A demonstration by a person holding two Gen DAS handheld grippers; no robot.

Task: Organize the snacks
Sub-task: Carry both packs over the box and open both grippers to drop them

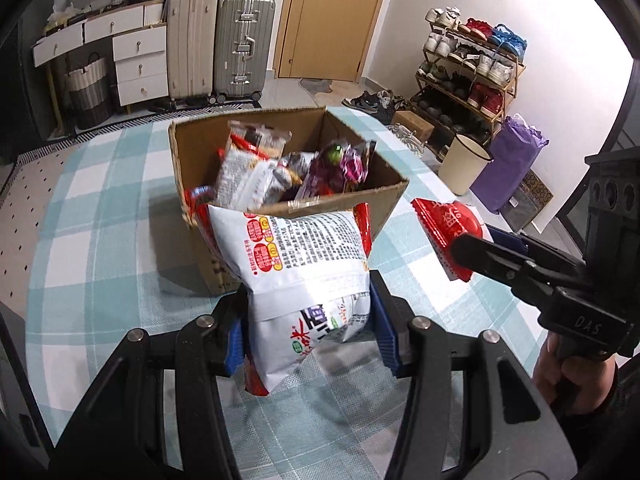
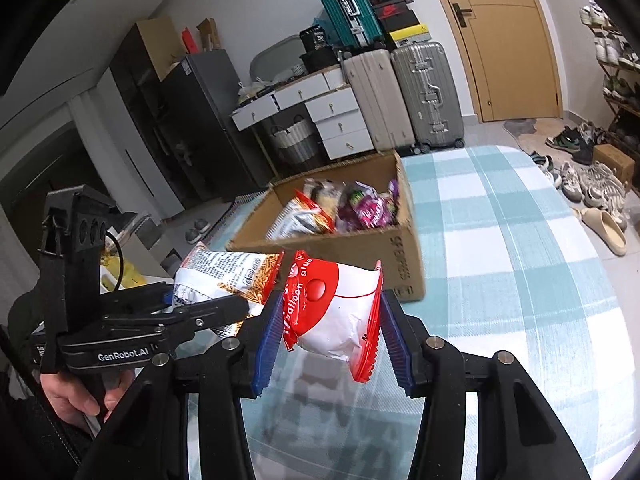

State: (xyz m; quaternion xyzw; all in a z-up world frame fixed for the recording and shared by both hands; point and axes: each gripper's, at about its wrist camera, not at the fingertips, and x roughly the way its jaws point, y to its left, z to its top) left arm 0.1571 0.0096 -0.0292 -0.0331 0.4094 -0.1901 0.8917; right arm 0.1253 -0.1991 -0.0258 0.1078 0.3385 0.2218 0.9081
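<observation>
A white snack bag with red edges (image 1: 308, 280) hangs above the checked tablecloth, pinched between the blue pads of my left gripper (image 1: 310, 330). That bag (image 2: 224, 276) and the left gripper (image 2: 208, 308) also show at the left of the right wrist view. My right gripper (image 2: 332, 340) is shut on a red and white packet (image 2: 336, 312), which is lifted off the table; the same packet (image 1: 448, 228) appears at the right of the left wrist view, held by the right gripper (image 1: 476, 252). Just beyond both bags stands an open cardboard box (image 1: 224, 240) (image 2: 360, 248) with several snack packs inside.
The table (image 2: 520, 240) carries a blue and white checked cloth. A person's hand (image 1: 560, 372) grips the right tool's handle. Suitcases (image 1: 240, 44), white drawers, a wooden door and a shoe rack (image 1: 468, 72) line the room behind; a cream bin (image 1: 464, 164) stands on the floor.
</observation>
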